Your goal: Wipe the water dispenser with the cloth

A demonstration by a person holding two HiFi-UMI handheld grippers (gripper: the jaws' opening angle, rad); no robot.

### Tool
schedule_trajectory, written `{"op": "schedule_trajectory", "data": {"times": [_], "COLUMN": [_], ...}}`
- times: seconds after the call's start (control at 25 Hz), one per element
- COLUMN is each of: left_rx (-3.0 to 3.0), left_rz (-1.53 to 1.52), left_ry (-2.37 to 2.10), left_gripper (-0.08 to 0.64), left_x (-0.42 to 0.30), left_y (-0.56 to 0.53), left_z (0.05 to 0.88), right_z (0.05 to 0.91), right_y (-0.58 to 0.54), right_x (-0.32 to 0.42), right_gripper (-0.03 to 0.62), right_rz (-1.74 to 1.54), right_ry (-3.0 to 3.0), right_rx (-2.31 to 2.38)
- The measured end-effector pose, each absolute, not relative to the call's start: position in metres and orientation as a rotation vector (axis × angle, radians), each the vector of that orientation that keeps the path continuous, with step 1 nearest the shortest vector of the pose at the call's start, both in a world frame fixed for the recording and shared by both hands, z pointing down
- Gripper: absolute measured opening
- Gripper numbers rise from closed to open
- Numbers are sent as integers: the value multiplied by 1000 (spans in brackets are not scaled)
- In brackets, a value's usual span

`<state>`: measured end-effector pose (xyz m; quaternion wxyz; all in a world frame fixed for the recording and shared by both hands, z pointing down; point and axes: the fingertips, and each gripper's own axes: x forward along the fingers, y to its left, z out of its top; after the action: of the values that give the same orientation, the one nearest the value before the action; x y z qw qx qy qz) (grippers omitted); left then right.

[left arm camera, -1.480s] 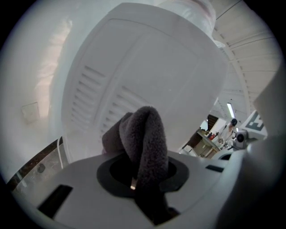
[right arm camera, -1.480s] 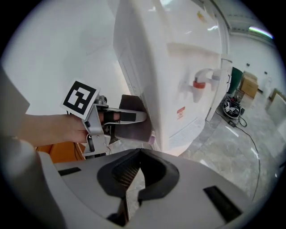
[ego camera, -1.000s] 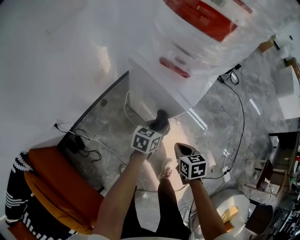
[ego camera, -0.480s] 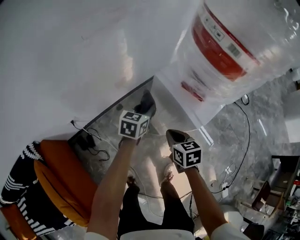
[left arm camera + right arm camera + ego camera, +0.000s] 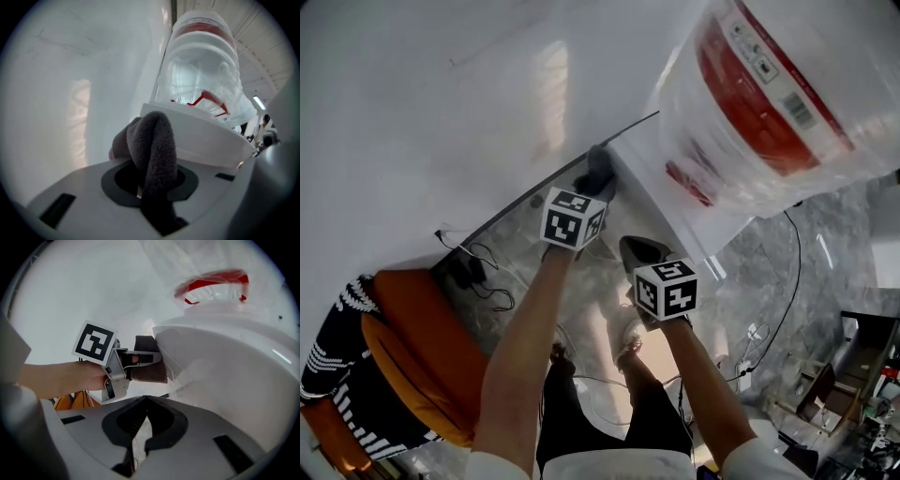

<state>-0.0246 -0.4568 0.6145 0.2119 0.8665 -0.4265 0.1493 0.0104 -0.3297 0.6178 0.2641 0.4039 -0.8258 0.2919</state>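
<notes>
At water dispenser [image 5: 661, 202] corner | left tongs [image 5: 596, 178] pinch cloth [image 5: 152, 140] | wall [image 5: 431, 94] alongside

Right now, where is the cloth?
The cloth sits upper centre in the head view, clamped in the left gripper against a corner of the water dispenser.

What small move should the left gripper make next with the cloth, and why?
Probably slide the cloth sideways along the white upper edge of the water dispenser. The left gripper is shut on the cloth, which meets that edge at its corner, so a wiping stroke seems due.
</notes>
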Motion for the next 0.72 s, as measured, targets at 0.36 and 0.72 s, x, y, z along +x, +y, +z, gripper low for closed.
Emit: {"op": "schedule_trajectory", "data": {"times": [0.36,0.72], "left_rx": [2529,2595], "left_rz": [550,683], "left_ry": [-920,-676], "left_gripper": [81,81], "left_x": [31,91], "left_y": [-391,-319], "left_z": [619,626], "right_z": [606,589], "right_y": [-294,-236], "right_x": [47,125], "right_gripper": [15,15], "right_rz": [786,832], "right_ry": [-2186,-2044], "right_rx": [1258,1549]}}
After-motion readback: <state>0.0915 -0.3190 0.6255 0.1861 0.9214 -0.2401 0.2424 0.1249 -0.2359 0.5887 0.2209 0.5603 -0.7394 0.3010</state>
